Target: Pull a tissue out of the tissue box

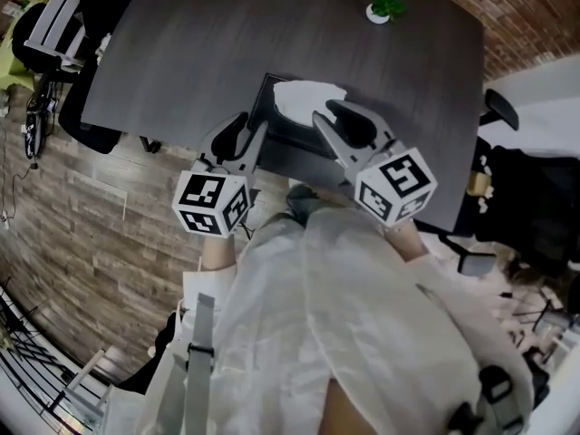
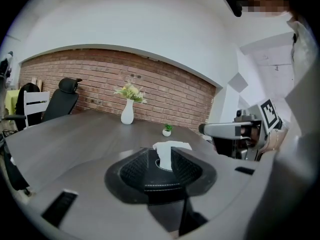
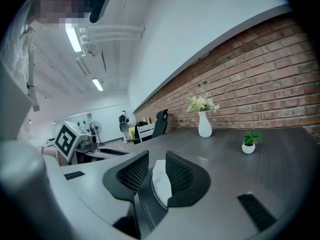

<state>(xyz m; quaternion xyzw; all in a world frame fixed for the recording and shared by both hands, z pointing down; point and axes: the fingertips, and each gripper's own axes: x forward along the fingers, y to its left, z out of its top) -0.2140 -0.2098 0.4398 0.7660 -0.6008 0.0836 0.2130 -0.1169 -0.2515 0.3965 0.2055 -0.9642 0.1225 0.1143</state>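
The tissue box [image 1: 276,120] sits on the dark surface [image 1: 181,53], close to the person's side. One white tissue [image 1: 308,96] sticks up out of the hole in the top of the box. It is not out yet, so the main job has not been done.

The right claw [image 1: 323,111] is over the box, right by the tissue. In the right gripper view its two jaws stand a little way apart, and the tissue is in the gap between them. They do not seem to squeeze it. It may touch one pad, but that is hard to tell.

The left claw [image 1: 252,123] is at the near left corner of the box. In the left gripper view its jaws are apart too, and the near end of the box shows in the gap. They do not look as if they press on the box.

So the getting-ready part looks done, because the right claw is in place. What is left is to close that claw on the tissue and pull up until it comes free. The left claw could keep the box down so it does not lift
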